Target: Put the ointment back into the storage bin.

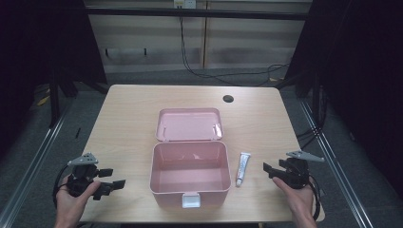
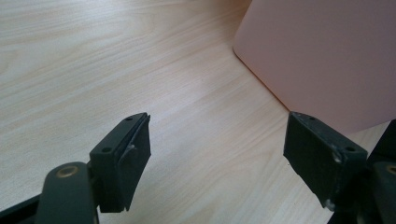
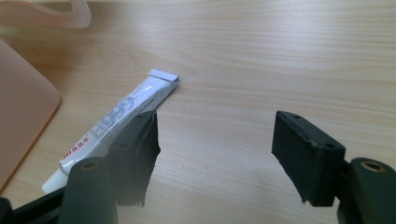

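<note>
Wooden table (image 1: 128, 123): right gripper view reveals tube (image 3: 116, 119) print; high view, box (image 1: 190, 173) interior.

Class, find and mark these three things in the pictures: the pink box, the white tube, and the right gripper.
pink box (image 1: 190, 192), high view, front wall.
white tube (image 3: 122, 109), right gripper view, printed middle of its body.
right gripper (image 3: 215, 158), right gripper view, midway between its open jaws.

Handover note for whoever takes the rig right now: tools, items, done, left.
Left tool: open, holds nothing, on the table's near left, beside the pink box.
Right tool: open, holds nothing, just right of the white tube.
Tube lies flat on the table, right of the box, untouched.
Box stands open and looks bare inside, lid folded back.
Done: lid up.
Left, probably: grasp the tube, place it in the box, close the lid.
</note>
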Demonstrator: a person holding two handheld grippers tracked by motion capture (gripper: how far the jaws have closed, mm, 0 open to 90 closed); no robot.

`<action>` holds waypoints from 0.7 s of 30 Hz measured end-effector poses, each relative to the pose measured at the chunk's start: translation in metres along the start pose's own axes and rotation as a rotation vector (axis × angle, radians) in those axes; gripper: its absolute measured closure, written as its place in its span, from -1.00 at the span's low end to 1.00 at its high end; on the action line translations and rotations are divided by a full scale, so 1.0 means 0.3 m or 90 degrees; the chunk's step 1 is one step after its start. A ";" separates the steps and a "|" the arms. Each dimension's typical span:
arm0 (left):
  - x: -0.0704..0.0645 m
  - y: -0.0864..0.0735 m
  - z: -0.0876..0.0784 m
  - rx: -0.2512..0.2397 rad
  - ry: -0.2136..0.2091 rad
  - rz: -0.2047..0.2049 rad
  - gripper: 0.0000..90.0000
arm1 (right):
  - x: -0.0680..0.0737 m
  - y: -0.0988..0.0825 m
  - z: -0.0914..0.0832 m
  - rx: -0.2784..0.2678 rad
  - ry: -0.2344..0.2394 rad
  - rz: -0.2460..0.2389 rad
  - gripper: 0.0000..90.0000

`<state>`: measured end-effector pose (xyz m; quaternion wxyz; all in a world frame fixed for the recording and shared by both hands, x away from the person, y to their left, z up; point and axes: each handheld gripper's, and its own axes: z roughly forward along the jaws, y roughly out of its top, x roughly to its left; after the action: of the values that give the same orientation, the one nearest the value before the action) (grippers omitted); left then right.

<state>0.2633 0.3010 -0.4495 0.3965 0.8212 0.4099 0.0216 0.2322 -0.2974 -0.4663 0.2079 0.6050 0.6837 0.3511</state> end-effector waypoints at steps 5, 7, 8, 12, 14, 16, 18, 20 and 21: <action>-0.003 -0.001 0.000 0.003 0.002 0.002 -0.49 | -0.001 0.012 -0.016 -0.001 -0.007 0.003 -0.34; -0.002 -0.002 0.000 0.002 0.001 -0.001 -0.49 | -0.002 0.016 -0.023 0.002 0.012 -0.005 -0.33; -0.002 -0.002 0.000 0.002 0.001 -0.001 -0.49 | -0.001 0.019 -0.026 0.003 0.034 -0.011 -0.28; 0.000 -0.002 0.001 0.006 0.002 -0.003 -0.49 | 0.022 0.030 -0.039 -0.001 0.055 -0.028 -0.37; -0.001 -0.002 0.002 0.007 0.004 -0.001 -0.49 | 0.029 0.035 -0.042 -0.003 0.052 -0.038 -0.39; -0.001 -0.003 0.001 0.007 0.004 -0.002 -0.49 | 0.044 0.044 -0.049 -0.013 0.054 -0.061 -0.33; 0.000 -0.004 0.001 0.006 0.004 -0.003 -0.49 | 0.051 0.048 -0.048 -0.008 0.054 -0.074 -0.20; 0.000 -0.004 0.001 0.006 0.003 -0.002 -0.49 | 0.056 0.050 -0.046 0.004 0.060 -0.076 -0.14; 0.000 -0.004 0.001 0.006 0.003 -0.002 -0.49 | 0.056 0.050 -0.046 0.004 0.060 -0.076 -0.14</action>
<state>0.2627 0.3013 -0.4504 0.3916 0.8223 0.4124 0.0205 0.2295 -0.2838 -0.4437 0.1946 0.5466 0.7287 0.3638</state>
